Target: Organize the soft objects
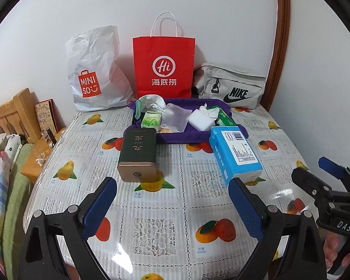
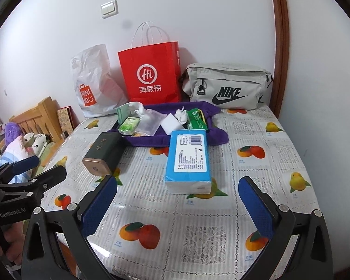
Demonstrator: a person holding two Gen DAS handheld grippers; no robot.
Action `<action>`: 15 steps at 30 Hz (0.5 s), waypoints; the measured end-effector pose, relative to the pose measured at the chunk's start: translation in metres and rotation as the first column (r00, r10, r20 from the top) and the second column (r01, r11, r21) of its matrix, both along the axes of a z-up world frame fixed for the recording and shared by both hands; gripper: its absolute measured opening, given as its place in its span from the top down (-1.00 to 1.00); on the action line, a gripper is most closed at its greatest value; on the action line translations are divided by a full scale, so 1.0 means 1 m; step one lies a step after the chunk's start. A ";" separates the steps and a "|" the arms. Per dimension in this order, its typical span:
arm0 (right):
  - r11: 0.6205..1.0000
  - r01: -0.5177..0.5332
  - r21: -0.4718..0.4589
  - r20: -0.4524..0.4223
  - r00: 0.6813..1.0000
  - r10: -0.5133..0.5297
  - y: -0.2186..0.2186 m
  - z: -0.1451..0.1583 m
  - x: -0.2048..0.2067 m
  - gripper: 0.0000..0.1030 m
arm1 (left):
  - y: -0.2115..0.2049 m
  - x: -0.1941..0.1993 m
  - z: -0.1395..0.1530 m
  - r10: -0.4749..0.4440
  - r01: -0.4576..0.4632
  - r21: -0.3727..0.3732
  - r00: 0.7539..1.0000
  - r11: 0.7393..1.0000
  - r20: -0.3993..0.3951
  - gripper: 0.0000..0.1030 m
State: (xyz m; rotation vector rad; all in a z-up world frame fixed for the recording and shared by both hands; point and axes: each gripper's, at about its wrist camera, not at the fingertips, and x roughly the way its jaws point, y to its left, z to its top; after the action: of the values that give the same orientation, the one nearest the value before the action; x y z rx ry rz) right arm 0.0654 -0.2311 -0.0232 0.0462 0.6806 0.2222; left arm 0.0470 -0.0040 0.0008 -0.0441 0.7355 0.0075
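Blue tissue pack (image 2: 187,161), then Nike pouch (image 2: 226,86).

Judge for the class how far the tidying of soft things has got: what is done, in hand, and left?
Done: nothing clearly.

In hand: nothing. The left gripper and right gripper hover open and empty above the table.

Left: the blue tissue pack lies loose, and socks, wipes and packets sit jumbled on the purple cloth.

Both wrist cameras look forward from low over the near edge of the fruit-printed plastic-covered bench (image 1: 175,210), facing the white wall (image 1: 198,4); both share the red paper bag (image 2: 151,74) and blue tissue pack (image 2: 187,161)
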 end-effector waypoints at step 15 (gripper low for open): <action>1.000 -0.009 -0.004 0.017 1.000 0.009 0.003 0.004 -0.009 -0.99 | 0.000 -0.002 0.001 -0.001 0.001 -0.005 1.000 1.000 0.001 -0.88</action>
State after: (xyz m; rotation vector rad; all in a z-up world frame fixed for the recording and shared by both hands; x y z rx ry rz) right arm 0.0560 -0.2281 -0.0189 0.0375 0.6646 0.2298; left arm 0.0451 -0.0041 0.0021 -0.0482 0.7347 0.0051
